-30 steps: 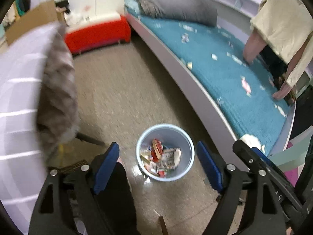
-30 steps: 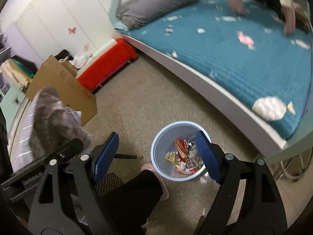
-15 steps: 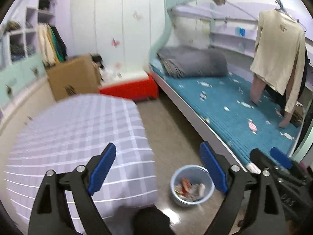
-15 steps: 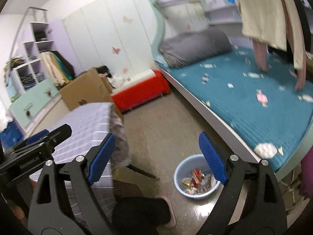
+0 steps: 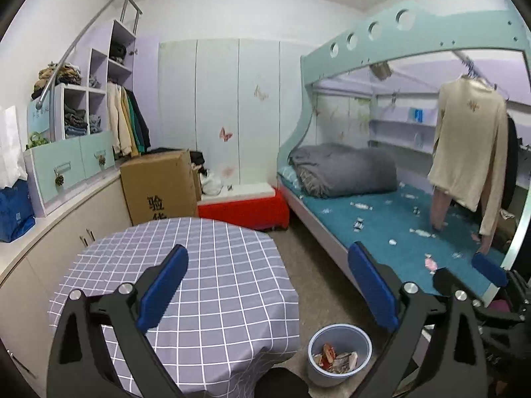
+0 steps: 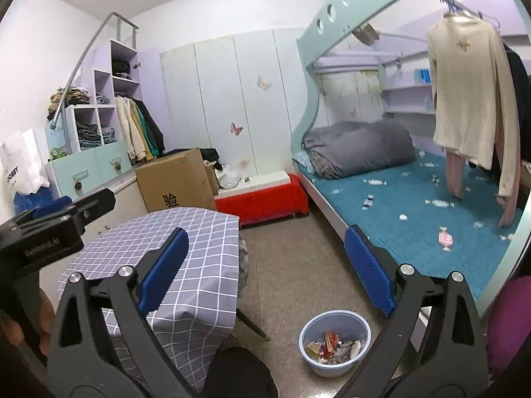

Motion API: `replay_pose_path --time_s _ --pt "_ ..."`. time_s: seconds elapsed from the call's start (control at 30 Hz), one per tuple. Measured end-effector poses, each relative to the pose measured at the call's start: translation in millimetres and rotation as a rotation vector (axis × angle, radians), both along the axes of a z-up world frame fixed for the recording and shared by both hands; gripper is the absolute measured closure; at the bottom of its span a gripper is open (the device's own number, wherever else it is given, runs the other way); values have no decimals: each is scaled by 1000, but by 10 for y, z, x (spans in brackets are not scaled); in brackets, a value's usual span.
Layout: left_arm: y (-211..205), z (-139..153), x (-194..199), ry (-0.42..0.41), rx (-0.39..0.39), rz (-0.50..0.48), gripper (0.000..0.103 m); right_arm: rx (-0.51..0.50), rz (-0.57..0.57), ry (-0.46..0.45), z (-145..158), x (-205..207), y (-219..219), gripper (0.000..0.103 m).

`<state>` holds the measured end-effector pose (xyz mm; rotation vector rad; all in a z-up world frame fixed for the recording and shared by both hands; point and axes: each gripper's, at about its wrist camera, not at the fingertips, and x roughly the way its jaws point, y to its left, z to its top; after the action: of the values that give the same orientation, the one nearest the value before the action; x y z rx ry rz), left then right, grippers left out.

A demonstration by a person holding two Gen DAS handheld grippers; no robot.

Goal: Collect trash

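Both your tongs are released, nothing between the blue pads. The left tongs (image 5: pixel 267 285) have just been opening, and so have the right tongs (image 6: pixel 265 268); each pair frames bare air.

One bin (image 6: pixel 334 328), pale blue, round, on the floor. It holds a small heap of crumpled wrappers (image 6: pixel 332 348), red and white mostly; count not readable. It sits between the surface and the bed, nearer to you than either.

One surface (image 5: pixel 205 265), just left of the bin, covered with a grey-and-white check cloth; its top is bare.

One bed (image 6: pixel 415 219), right of the bin, teal cover. Loose trash lies scattered on it: about a dozen small wrappers and scraps, well apart from each other. One pink-and-white candy wrapper (image 6: pixel 445 238) is the closest to the bin. One rolled grey duvet (image 6: pixel 358 152) sits at the bed's far end.

One cream top (image 6: pixel 471 99) hangs on a hanger over the bed.

Beyond the bin: one red bench (image 6: pixel 262 202) against the white wardrobe, and one cardboard box (image 6: pixel 176 179) left of it, printed with Chinese characters, only partly visible. Box contents hidden.

Farthest left of the bin: one white bag (image 6: pixel 23 165) with letters reading "OBBY", start cut off, and one blue bag (image 5: pixel 15 209) below it. "GenRobot.AI" is printed on the left tool's body, seen in the right wrist view.
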<state>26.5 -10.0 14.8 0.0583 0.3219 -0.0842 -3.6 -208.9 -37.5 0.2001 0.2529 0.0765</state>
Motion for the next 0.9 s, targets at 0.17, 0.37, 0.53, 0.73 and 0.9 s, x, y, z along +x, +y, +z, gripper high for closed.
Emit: replay_pose_path --time_s 0.17,0.37,0.53,0.73,0.9 --pt "-12 77 -228 -39 20 0 6 -12 -11 -30 40 -149 28 9" --pt "-29 102 -385 -68 17 -3 6 -33 -22 -62 99 -277 68 9" --pt "-34 113 -446 -80 30 -4 6 -39 -23 -78 122 -362 86 8" --pt "-27 118 -453 -77 28 -17 6 -35 -15 -79 124 -360 89 8" --pt "-18 96 -434 -63 21 -23 6 -28 -14 -73 107 -352 83 7"
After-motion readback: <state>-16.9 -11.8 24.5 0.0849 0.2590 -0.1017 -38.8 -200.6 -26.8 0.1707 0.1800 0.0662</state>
